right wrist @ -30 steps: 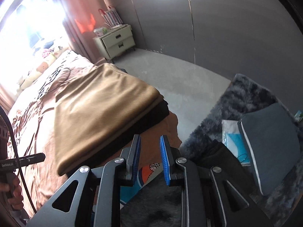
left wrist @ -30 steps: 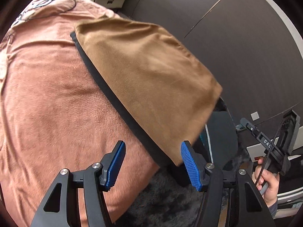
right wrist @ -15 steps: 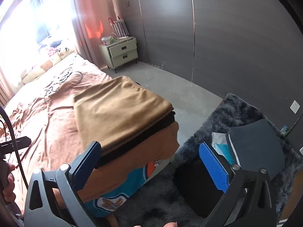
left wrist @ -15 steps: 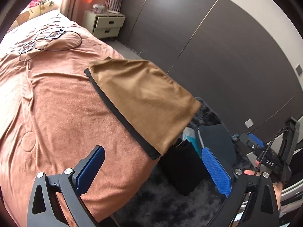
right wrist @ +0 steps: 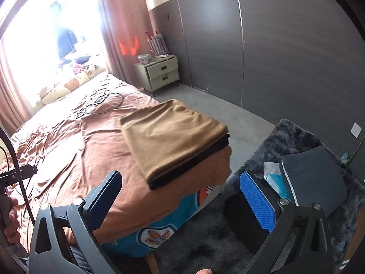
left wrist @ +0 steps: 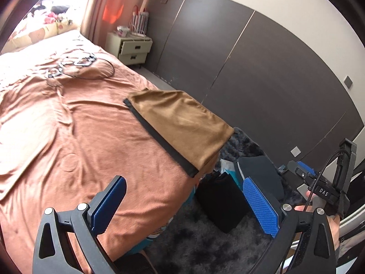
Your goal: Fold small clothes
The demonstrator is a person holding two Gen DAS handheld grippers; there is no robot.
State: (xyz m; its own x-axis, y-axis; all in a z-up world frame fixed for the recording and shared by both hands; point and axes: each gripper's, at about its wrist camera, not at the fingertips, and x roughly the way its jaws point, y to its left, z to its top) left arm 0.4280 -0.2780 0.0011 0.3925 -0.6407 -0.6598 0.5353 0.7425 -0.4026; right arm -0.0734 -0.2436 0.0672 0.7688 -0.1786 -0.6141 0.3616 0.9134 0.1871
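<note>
A folded tan garment lies on top of a folded black one at the near right corner of the bed. My left gripper hangs open and empty, above the bed's edge and well back from the stack. My right gripper is also wide open with nothing between its blue pads, pulled back from the stack over the bed's corner. In the left wrist view the other hand-held gripper shows at the right edge.
A black cable lies on the orange bedspread. A cream nightstand stands by the dark panelled wall. On the dark shaggy rug sit a black bag, a grey cushion and a blue packet.
Both grippers opened wide and drew up and back from the stack. The tan garment, close before the left pads a second ago, now lies folded and free on the black one.
</note>
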